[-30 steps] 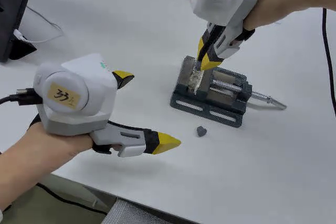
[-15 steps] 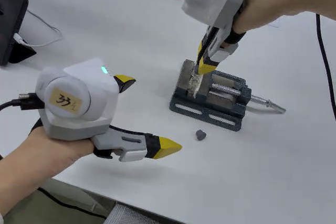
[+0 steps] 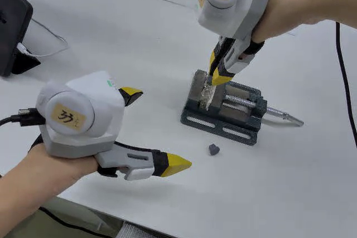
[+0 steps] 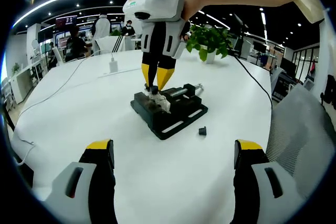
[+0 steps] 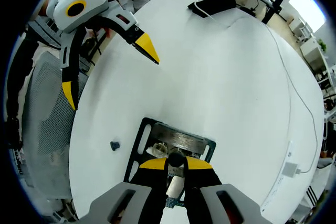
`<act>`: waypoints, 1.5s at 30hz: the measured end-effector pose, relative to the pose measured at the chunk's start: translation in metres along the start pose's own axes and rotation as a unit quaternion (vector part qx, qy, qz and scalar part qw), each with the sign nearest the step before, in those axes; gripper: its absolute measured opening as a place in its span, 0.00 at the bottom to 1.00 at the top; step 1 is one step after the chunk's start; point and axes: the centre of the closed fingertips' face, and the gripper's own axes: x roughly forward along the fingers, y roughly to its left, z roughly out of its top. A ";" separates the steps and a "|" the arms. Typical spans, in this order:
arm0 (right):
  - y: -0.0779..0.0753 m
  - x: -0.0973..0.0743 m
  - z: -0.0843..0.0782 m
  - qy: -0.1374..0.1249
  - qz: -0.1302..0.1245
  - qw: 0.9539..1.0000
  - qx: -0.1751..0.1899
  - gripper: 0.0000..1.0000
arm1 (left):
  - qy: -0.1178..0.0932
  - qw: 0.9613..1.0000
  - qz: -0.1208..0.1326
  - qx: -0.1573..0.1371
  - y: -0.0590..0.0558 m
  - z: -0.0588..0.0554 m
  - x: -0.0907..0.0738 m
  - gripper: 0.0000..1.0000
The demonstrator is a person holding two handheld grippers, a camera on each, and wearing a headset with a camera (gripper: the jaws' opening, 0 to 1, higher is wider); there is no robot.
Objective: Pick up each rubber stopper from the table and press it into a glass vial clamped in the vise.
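Nothing on the worktop (image 3: 290, 182) has shifted in the last second. The right claw (image 3: 215, 76) stays narrow, pinching a dark stopper (image 5: 176, 157) at the glass vial (image 3: 207, 96) clamped in the vise (image 3: 223, 116). The left claw (image 3: 156, 127) hangs wide open by the worktop's front edge, well apart from the vise. A loose stopper (image 3: 213, 149) lies near the vise base, with bare white surface around it. Beyond is an office with ceiling lights and a potted plant (image 4: 209, 39).
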 end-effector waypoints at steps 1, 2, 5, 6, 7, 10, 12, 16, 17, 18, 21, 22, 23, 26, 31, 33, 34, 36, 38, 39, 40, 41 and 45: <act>0.000 0.000 0.000 0.000 0.001 1.000 -0.002 0.08 | 0.000 1.000 0.000 0.001 0.000 0.000 0.000 0.94; 0.000 0.000 0.000 0.000 0.001 1.000 -0.002 0.08 | -0.001 1.000 0.000 0.001 0.000 0.000 0.000 0.94; 0.001 -0.001 0.000 -0.002 0.005 1.000 -0.004 0.11 | -0.001 1.000 0.001 0.001 0.001 0.001 0.000 0.94; -0.001 -0.002 0.000 -0.004 0.000 1.000 -0.005 0.12 | -0.001 1.000 0.002 0.001 0.002 0.001 -0.001 0.94; -0.001 -0.005 0.000 -0.005 0.000 1.000 -0.005 0.11 | -0.001 1.000 0.002 0.001 0.002 0.001 -0.001 0.94; 0.000 -0.012 0.003 -0.020 0.001 1.000 0.001 0.10 | -0.001 1.000 0.004 0.001 0.004 0.002 -0.002 0.94; 0.000 -0.015 0.002 -0.021 0.003 1.000 -0.001 0.09 | -0.001 1.000 0.004 0.001 0.004 0.002 -0.002 0.94; 0.000 -0.017 -0.003 -0.018 0.009 1.000 -0.003 0.04 | -0.001 1.000 0.005 0.001 0.006 0.002 -0.001 0.94; 0.001 -0.017 -0.004 -0.019 0.011 1.000 -0.003 0.04 | -0.001 1.000 0.005 0.002 0.006 0.002 -0.001 0.94; 0.002 -0.016 -0.004 -0.020 0.013 1.000 0.001 0.04 | -0.001 1.000 0.006 0.001 0.007 0.002 -0.001 0.94; 0.006 -0.014 -0.004 -0.022 0.019 1.000 0.002 0.03 | -0.002 1.000 0.005 0.002 0.007 0.003 0.000 0.94; 0.005 -0.013 -0.003 -0.023 0.019 1.000 0.002 0.03 | -0.001 1.000 0.005 0.002 0.007 0.002 0.000 0.94; 0.005 -0.012 -0.003 -0.025 0.019 1.000 0.001 0.03 | -0.001 1.000 0.005 0.001 0.008 0.002 0.001 0.94; 0.004 -0.012 -0.001 -0.029 0.018 0.999 0.002 0.02 | -0.001 1.000 0.004 0.001 0.008 0.001 0.001 0.94; 0.003 -0.009 -0.001 -0.030 0.021 0.999 0.005 0.01 | 0.000 1.000 0.002 -0.002 0.008 0.000 0.003 0.94; 0.003 -0.008 -0.001 -0.029 0.022 0.999 0.005 0.01 | 0.000 1.000 0.002 -0.003 0.008 -0.001 0.003 0.94; 0.002 -0.007 -0.001 -0.030 0.022 0.999 0.007 0.00 | 0.001 1.000 0.002 -0.003 0.008 -0.002 0.003 0.94; 0.002 -0.006 -0.001 -0.029 0.022 0.999 0.006 0.01 | 0.002 1.000 0.001 -0.004 0.007 -0.003 0.003 0.94; 0.000 -0.003 -0.001 -0.031 0.024 0.999 0.008 0.01 | 0.003 1.000 0.000 -0.005 0.007 -0.004 0.004 0.94; 0.000 -0.002 -0.002 -0.030 0.024 0.999 0.008 0.01 | 0.004 1.000 0.000 -0.005 0.007 -0.004 0.004 0.94; -0.002 -0.002 -0.001 -0.030 0.021 0.999 0.002 0.00 | 0.004 1.000 -0.001 -0.006 0.007 -0.005 0.004 0.94; -0.002 -0.002 -0.001 -0.030 0.022 0.999 0.003 0.00 | 0.004 1.000 -0.001 -0.006 0.007 -0.005 0.004 0.94; -0.001 -0.002 -0.002 -0.025 0.020 0.999 0.002 0.00 | 0.005 1.000 -0.001 -0.007 0.007 -0.006 0.005 0.94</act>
